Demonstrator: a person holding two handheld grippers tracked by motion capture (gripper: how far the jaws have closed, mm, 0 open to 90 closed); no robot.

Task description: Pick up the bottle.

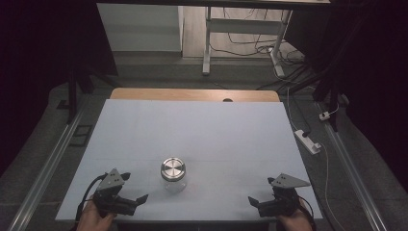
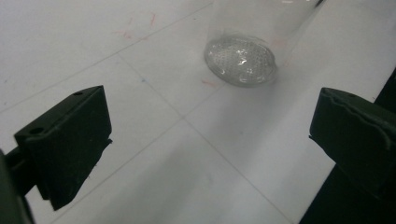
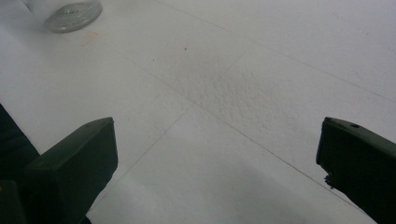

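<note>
A clear glass jar [image 1: 173, 175] with a round metal lid stands upright on the white table [image 1: 192, 130], near the front middle. Its dimpled glass base [image 2: 240, 59] shows ahead of my left gripper [image 2: 205, 140], whose jaws stand wide apart with nothing between them. In the high view the left gripper [image 1: 136, 201] rests at the front left, pointing toward the jar and apart from it. My right gripper [image 1: 255, 202] sits at the front right, open and empty. The jar's base [image 3: 72, 16] appears far off at the top left of the right gripper view.
The table's front edge lies just under both grippers. A wooden strip [image 1: 195, 94] runs along the far edge. A power strip [image 1: 308, 141] and cables lie on the floor to the right, and a desk frame [image 1: 240, 43] stands beyond.
</note>
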